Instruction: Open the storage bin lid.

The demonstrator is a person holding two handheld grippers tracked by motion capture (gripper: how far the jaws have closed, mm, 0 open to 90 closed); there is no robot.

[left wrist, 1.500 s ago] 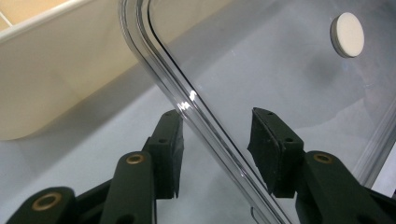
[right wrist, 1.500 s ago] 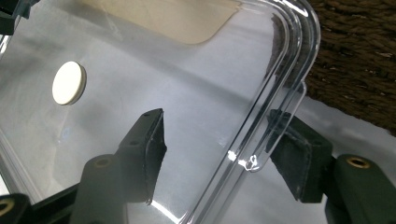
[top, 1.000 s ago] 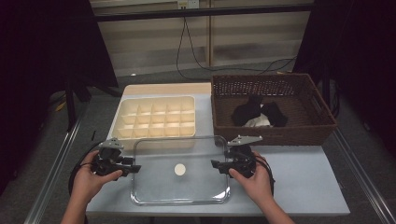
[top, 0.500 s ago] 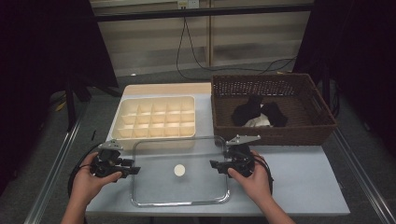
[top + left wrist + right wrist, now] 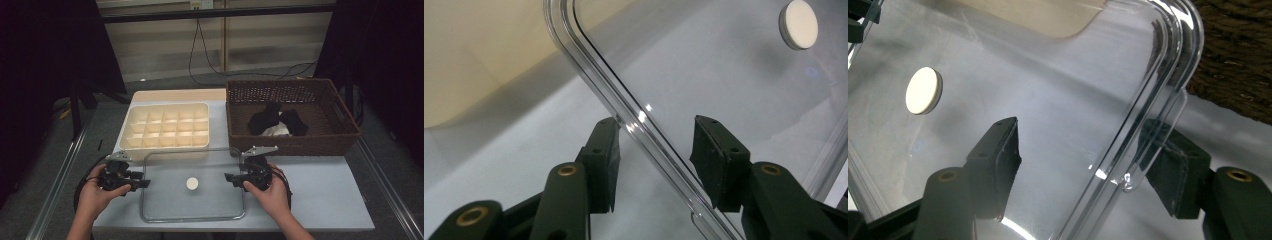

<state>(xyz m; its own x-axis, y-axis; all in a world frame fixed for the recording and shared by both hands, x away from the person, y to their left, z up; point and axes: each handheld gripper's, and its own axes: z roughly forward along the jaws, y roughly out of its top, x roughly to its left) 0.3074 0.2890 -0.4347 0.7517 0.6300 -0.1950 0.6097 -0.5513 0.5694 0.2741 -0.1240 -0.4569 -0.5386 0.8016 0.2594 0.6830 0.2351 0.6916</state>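
Observation:
A clear plastic lid with a white round knob lies flat on the grey table, its far edge against the cream compartment tray. My left gripper is open astride the lid's left rim. In the left gripper view the rim runs between the pads, beside the left one and well apart from the right one. My right gripper is open around the right rim. In the right gripper view a small tab on the lid sits just in front of the right pad.
A dark wicker basket stands at the back right with black and white cloth pieces inside. The tray's several compartments hold nothing. A metal rail runs along the table's left side.

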